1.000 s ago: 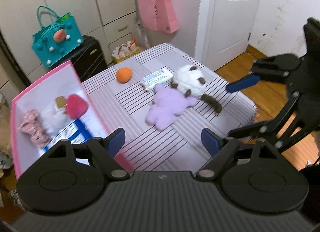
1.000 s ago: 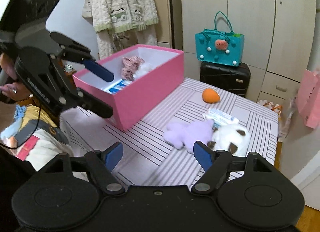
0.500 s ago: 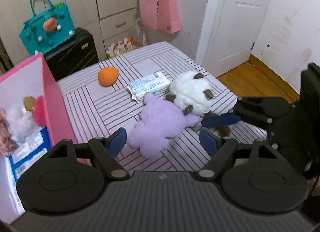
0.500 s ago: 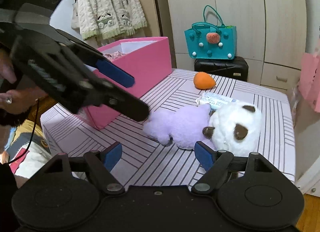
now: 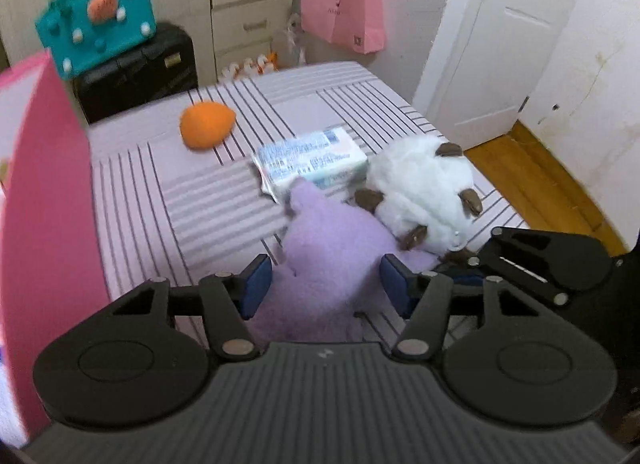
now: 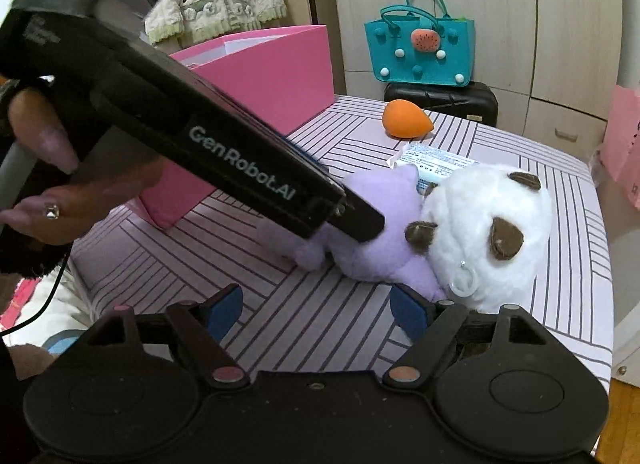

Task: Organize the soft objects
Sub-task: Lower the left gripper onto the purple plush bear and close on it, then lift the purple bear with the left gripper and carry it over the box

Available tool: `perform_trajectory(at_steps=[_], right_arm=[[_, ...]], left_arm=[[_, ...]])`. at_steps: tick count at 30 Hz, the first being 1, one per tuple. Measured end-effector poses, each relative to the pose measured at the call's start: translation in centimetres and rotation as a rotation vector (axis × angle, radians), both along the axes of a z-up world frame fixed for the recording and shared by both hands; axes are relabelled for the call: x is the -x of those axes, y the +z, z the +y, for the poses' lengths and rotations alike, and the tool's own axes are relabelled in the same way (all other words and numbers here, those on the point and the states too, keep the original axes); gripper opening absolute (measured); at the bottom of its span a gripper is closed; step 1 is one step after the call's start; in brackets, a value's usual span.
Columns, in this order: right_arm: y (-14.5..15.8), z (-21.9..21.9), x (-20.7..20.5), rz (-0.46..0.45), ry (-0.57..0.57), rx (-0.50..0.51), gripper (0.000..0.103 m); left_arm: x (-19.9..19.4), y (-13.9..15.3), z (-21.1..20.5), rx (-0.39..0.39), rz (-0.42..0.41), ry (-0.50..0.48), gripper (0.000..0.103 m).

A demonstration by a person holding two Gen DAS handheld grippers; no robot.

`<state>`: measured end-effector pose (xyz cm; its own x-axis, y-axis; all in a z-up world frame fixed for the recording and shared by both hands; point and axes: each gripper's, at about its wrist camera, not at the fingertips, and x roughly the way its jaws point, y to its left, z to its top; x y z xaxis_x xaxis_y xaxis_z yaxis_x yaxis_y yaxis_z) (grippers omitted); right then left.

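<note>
Left gripper [image 5: 325, 284] spread wide, straddling the purple plush [image 5: 328, 260], likely lining up a grab for the pink box [image 6: 276, 76]. Right gripper [image 6: 316, 310] open too, empty, near the white plush [image 6: 492, 232]; contact unclear. Tissue pack [image 5: 310, 162] and orange sponge [image 5: 206, 129] wait on the striped table [image 5: 208, 208].

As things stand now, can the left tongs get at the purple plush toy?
Probably yes. The left tongs are open and the purple plush toy lies between the fingers. The white plush leans on it from the side only.
</note>
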<state>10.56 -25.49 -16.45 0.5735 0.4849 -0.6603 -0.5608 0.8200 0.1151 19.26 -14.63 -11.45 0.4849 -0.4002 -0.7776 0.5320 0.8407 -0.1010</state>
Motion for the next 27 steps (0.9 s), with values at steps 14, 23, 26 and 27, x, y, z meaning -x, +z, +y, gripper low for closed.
perform_trajectory(at_steps=[14, 23, 26, 27], right_arm=[[-0.3, 0.4, 1.1, -0.033, -0.084, 0.016, 0.091], [-0.7, 1.1, 2.1, -0.09, -0.14, 0.043, 0.085], [-0.5, 1.2, 2.4, -0.088, -0.149, 0.049, 0.084], [-0.5, 1.3, 2.5, -0.087, -0.15, 0.052, 0.083]], left_arm=[[1.9, -0.9, 2.8, 0.228, 0.24, 0.062, 0.052], [2.4, -2.3, 3.1, 0.239, 0.227, 0.102, 0.042], [2.7, -2.4, 3.2, 0.25, 0.217, 0.099, 0.042], [2.8, -2.4, 3.2, 0.251, 0.215, 0.098, 0.042]])
